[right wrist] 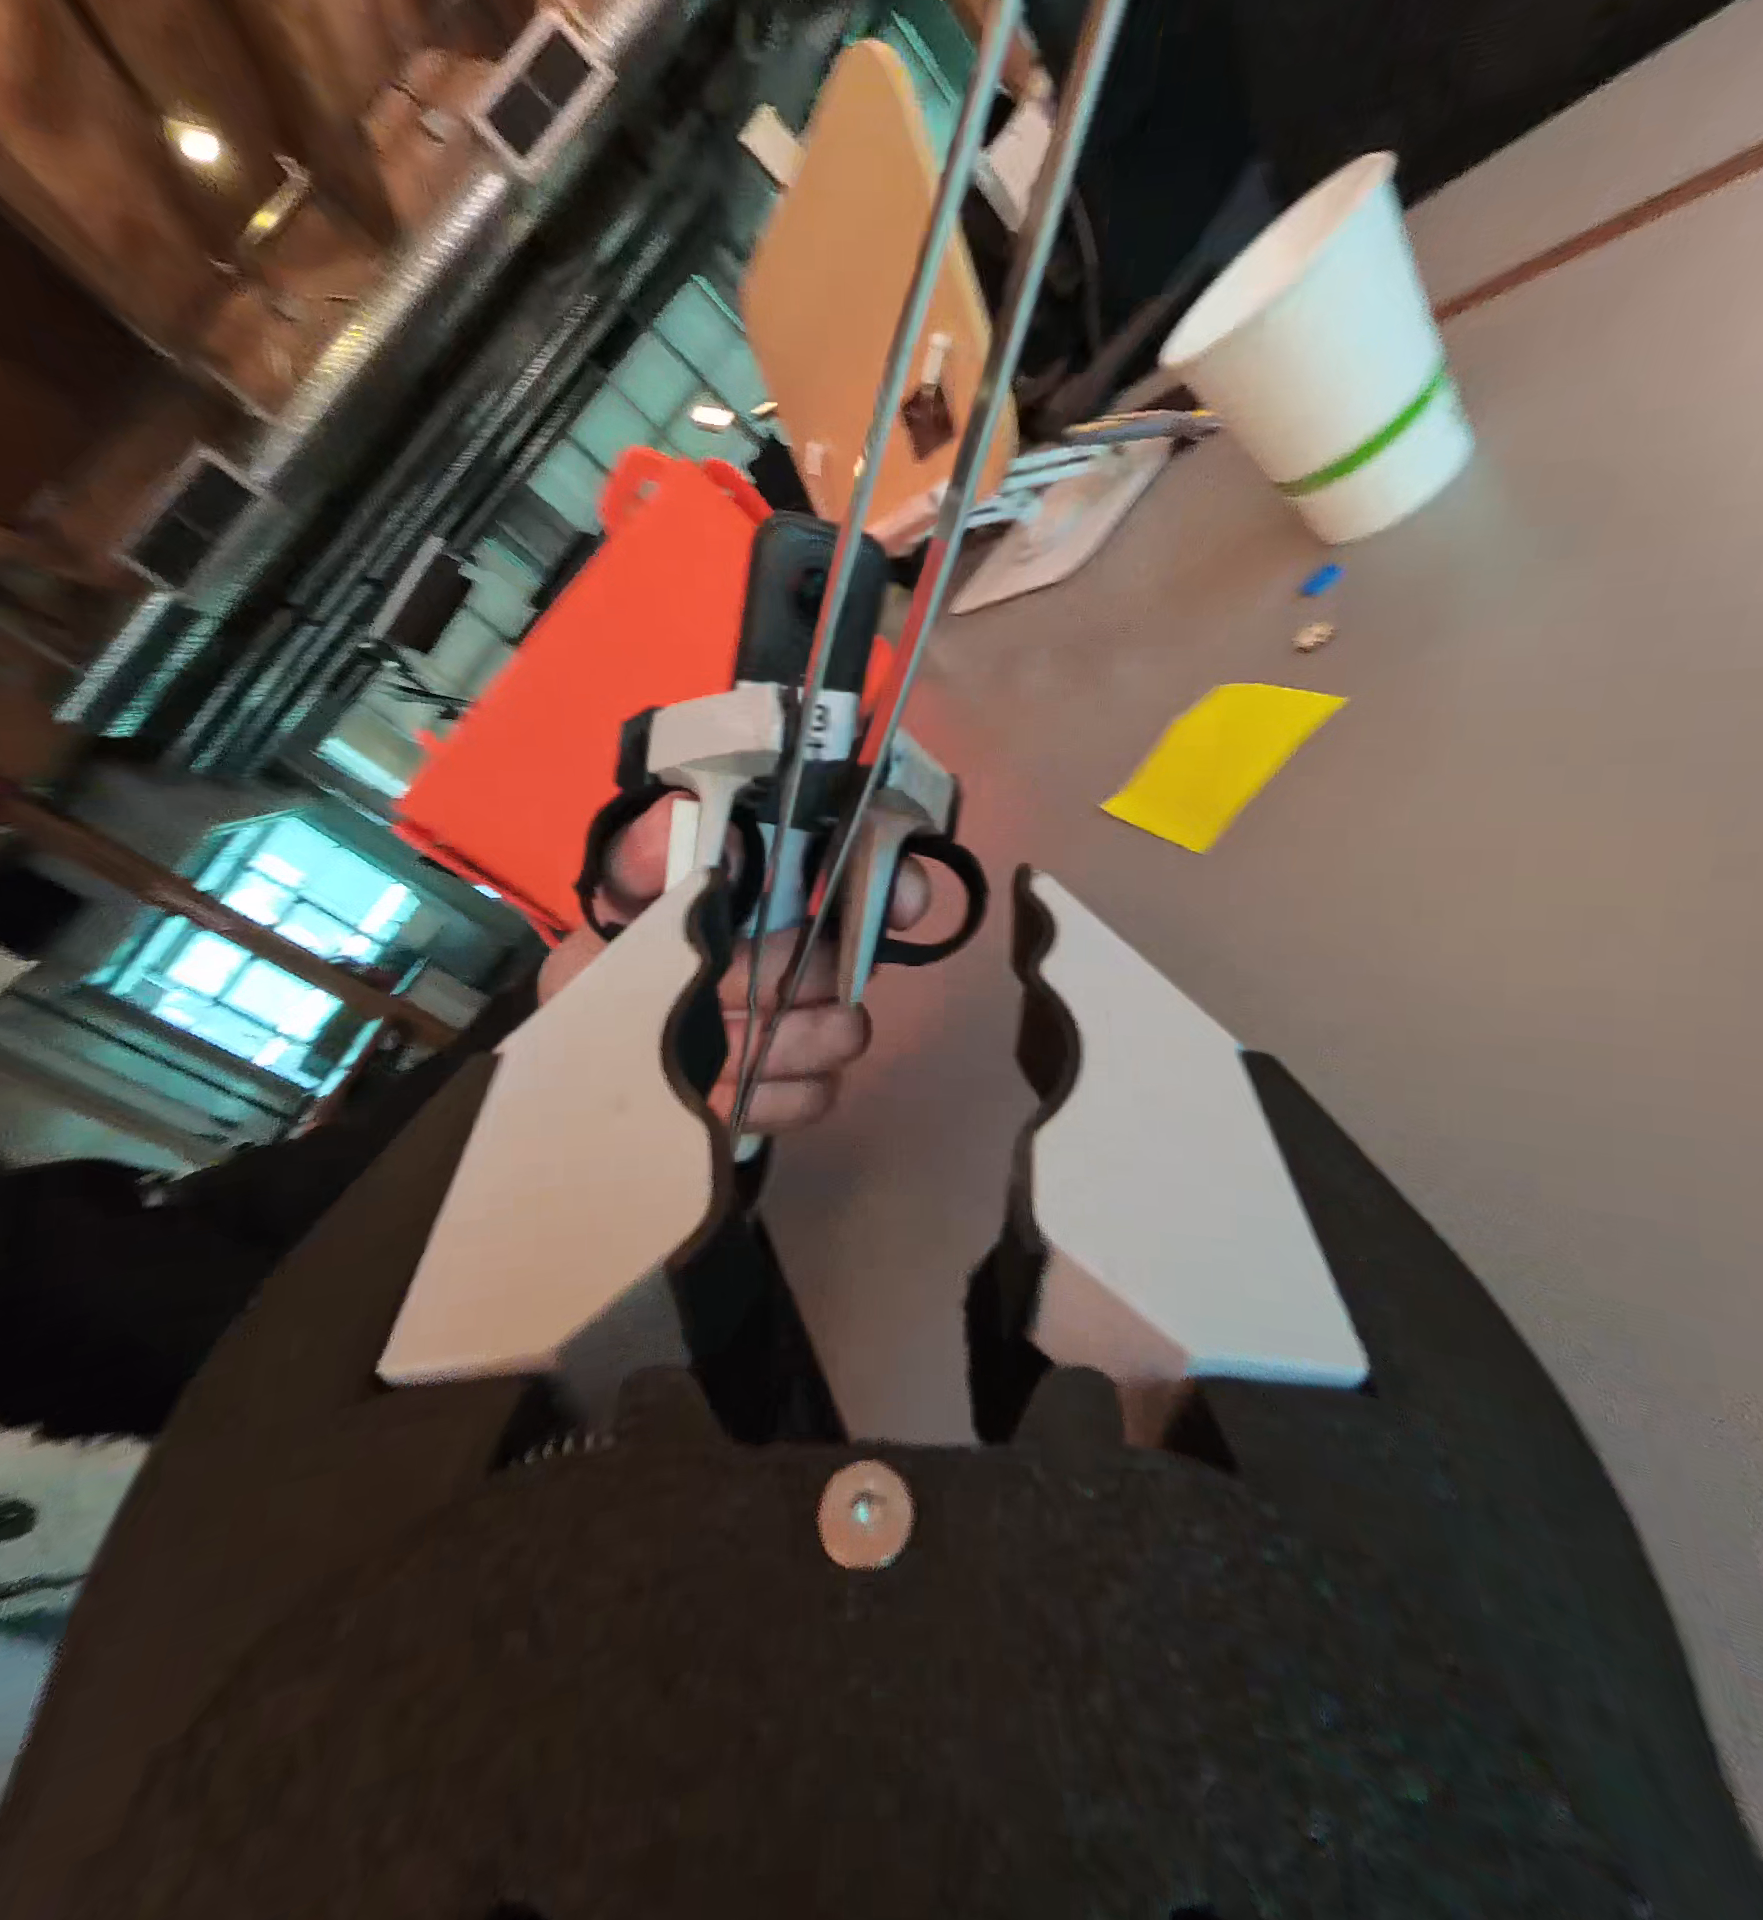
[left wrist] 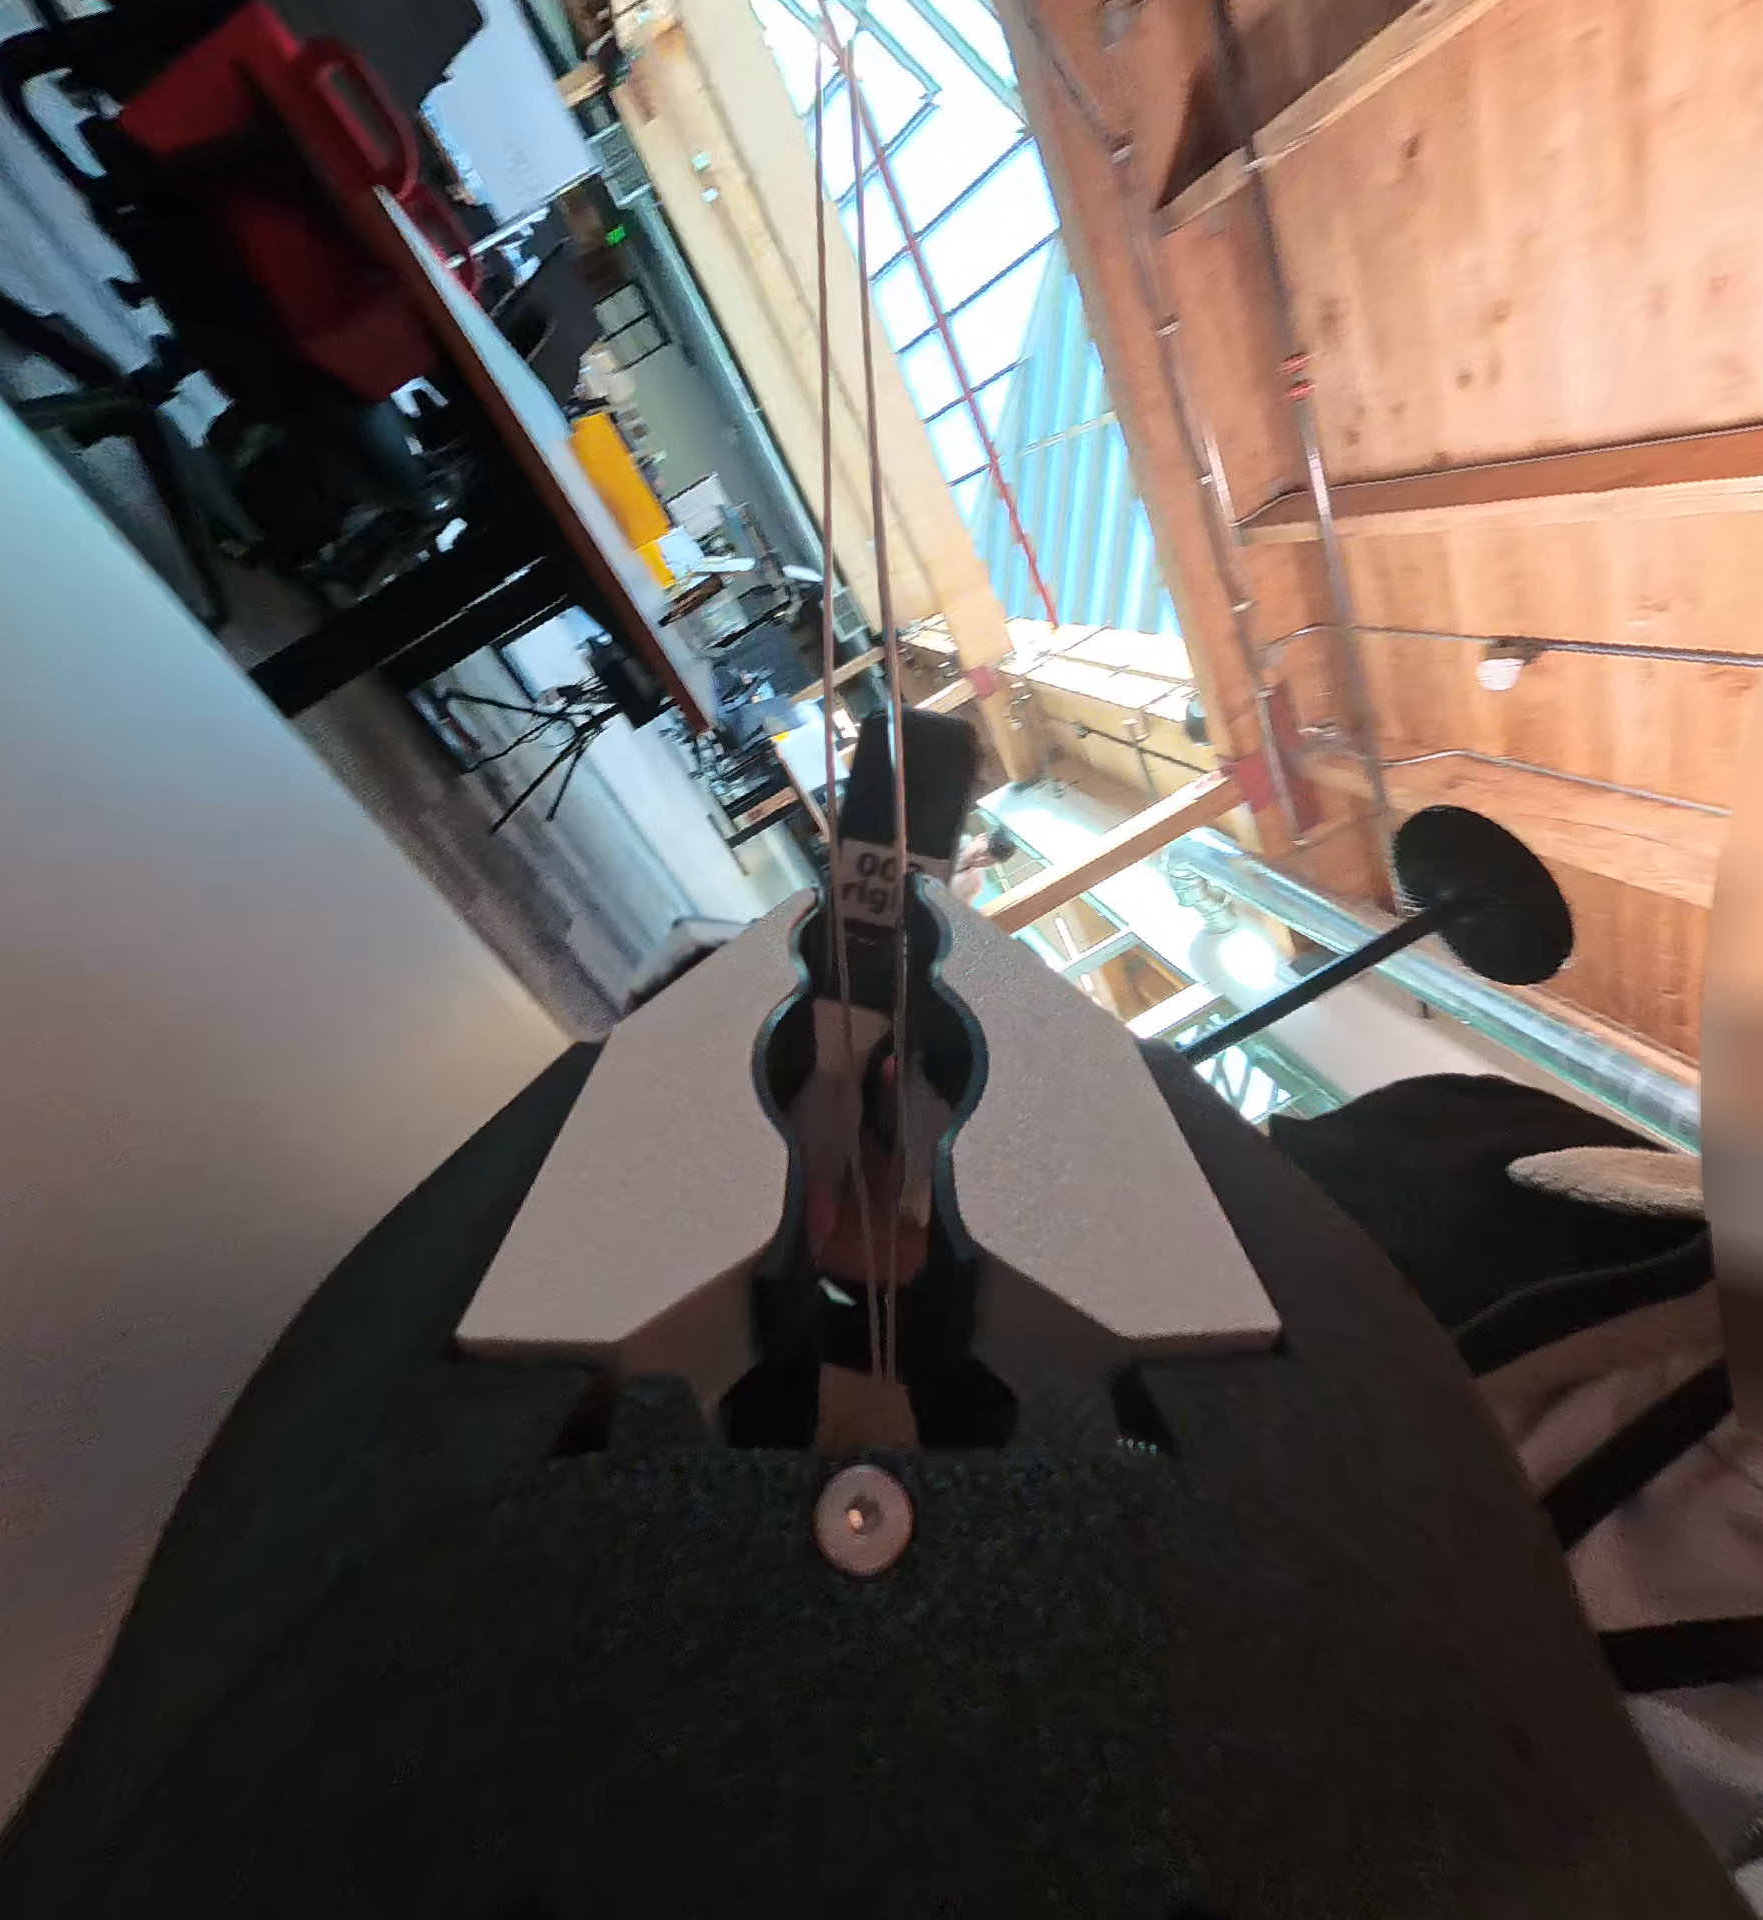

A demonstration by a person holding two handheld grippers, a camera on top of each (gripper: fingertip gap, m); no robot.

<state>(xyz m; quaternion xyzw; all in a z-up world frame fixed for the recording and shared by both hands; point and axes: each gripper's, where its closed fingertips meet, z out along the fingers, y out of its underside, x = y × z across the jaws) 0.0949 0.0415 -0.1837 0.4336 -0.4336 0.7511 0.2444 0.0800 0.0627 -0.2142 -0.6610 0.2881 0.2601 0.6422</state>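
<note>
My left gripper (left wrist: 875, 904) points up toward the wooden ceiling, its jaws only a narrow gap apart. Two thin pale strands (left wrist: 861, 520) run lengthwise through that gap, down to the gripper's base; I see no pad pinching them. Through the gap shows my right gripper (left wrist: 903, 821), facing it. In the right wrist view my right gripper (right wrist: 869, 881) is wide open and empty. It faces the left gripper (right wrist: 783, 904), which a hand (right wrist: 799, 1049) holds. The strands (right wrist: 918, 436) end by my right gripper's left finger (right wrist: 586, 1164).
On the grey table (right wrist: 1531, 987) stand a white paper cup with a green band (right wrist: 1324, 343), a yellow sheet (right wrist: 1220, 764) and a small blue piece (right wrist: 1321, 580). An orange plastic piece (right wrist: 586, 727) and a tan board (right wrist: 856, 260) lie behind. A black disc on a rod (left wrist: 1479, 894) is at right.
</note>
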